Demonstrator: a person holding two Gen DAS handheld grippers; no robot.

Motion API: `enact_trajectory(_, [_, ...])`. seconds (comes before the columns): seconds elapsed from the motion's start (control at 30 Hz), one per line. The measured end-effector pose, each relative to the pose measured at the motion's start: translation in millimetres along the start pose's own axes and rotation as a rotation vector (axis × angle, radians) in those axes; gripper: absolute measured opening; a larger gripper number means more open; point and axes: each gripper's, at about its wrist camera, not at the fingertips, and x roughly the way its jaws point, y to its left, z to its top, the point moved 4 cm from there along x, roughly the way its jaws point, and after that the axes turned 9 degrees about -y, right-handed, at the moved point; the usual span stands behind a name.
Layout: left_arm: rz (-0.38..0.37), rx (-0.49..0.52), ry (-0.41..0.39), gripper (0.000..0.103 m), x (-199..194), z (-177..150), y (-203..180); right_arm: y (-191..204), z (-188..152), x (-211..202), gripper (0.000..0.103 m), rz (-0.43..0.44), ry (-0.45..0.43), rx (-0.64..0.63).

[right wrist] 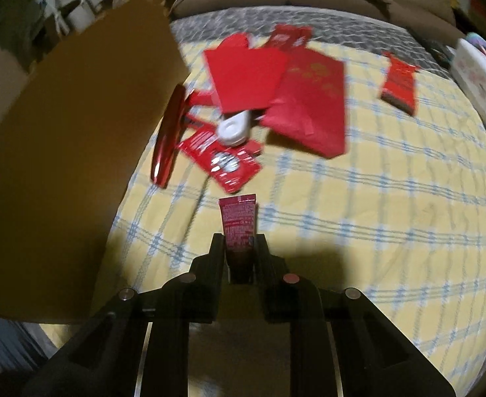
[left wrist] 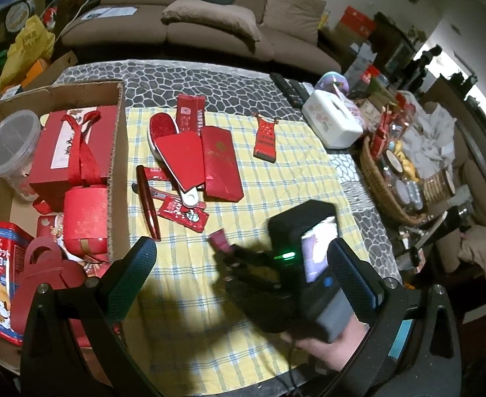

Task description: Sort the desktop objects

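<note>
At far left, cardboard box already stocked with red goods; mid-cloth, red envelopes and packet still unsorted; rightward, left gripper wide and empty, right gripper clamped narrowly on small red tube.

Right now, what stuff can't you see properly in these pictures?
- Small red tube: its cap end sits hidden between the right gripper fingers in the right wrist view; its print is too blurred to read.
- Cardboard box: right wrist view shows only its outer wall, so its contents are hidden there.
- Biscuit box: cut off by the left wrist view's edge.
- Wicker basket: contents too small to name.
</note>
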Motion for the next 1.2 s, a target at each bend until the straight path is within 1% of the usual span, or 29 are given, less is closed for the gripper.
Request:
enact_trajectory(0.1, [-0.002, -0.006, 0.008, 0.103, 8, -3, -5, -29, 4, -19, 0.017, -0.022, -0.037, 0.073])
enact_trajectory(0.23, [0.016, -0.009, 0.020, 0.103, 26, -13, -15, -67, 5, -35, 0.017, -0.050, -0.075, 0.163])
enact_trajectory(0.33, [0.089, 0.007, 0.018, 0.103, 46, -25, -18, -87, 6, -43, 0.017, -0.066, -0.092, 0.198])
enact_trajectory(0.4, [0.112, -0.002, 0.021, 0.103, 60, -32, -16, -96, 6, -49, 0.017, -0.072, -0.107, 0.205])
enact_trajectory(0.6, [0.191, -0.090, 0.026, 0.103, 105, -51, 11, -103, 2, -49, 0.017, -0.053, -0.105, 0.204])
enact_trajectory(0.73, [0.258, -0.090, -0.005, 0.103, 127, -53, 26, -97, 2, -48, 0.017, -0.028, -0.104, 0.193])
enact_trajectory(0.77, [0.275, -0.087, -0.008, 0.101, 133, -52, 30, -96, 1, -48, 0.017, -0.023, -0.107, 0.193])
enact_trajectory(0.8, [0.296, -0.089, -0.004, 0.095, 140, -52, 35, -94, 1, -49, 0.017, -0.020, -0.108, 0.192])
enact_trajectory(0.87, [0.328, -0.096, 0.007, 0.089, 151, -52, 43, -92, 1, -49, 0.017, -0.024, -0.108, 0.181])
enact_trajectory(1.03, [0.394, -0.076, 0.033, 0.088, 170, -54, 52, -94, 1, -51, 0.017, -0.019, -0.110, 0.183])
enact_trajectory(1.07, [0.394, -0.076, 0.038, 0.088, 174, -55, 52, -95, 1, -52, 0.017, -0.018, -0.112, 0.187])
enact_trajectory(1.13, [0.392, -0.077, 0.045, 0.083, 181, -55, 52, -98, 1, -53, 0.017, -0.015, -0.115, 0.195])
enact_trajectory(1.2, [0.408, -0.059, 0.039, 0.082, 185, -53, 52, -99, 1, -53, 0.017, -0.013, -0.116, 0.199])
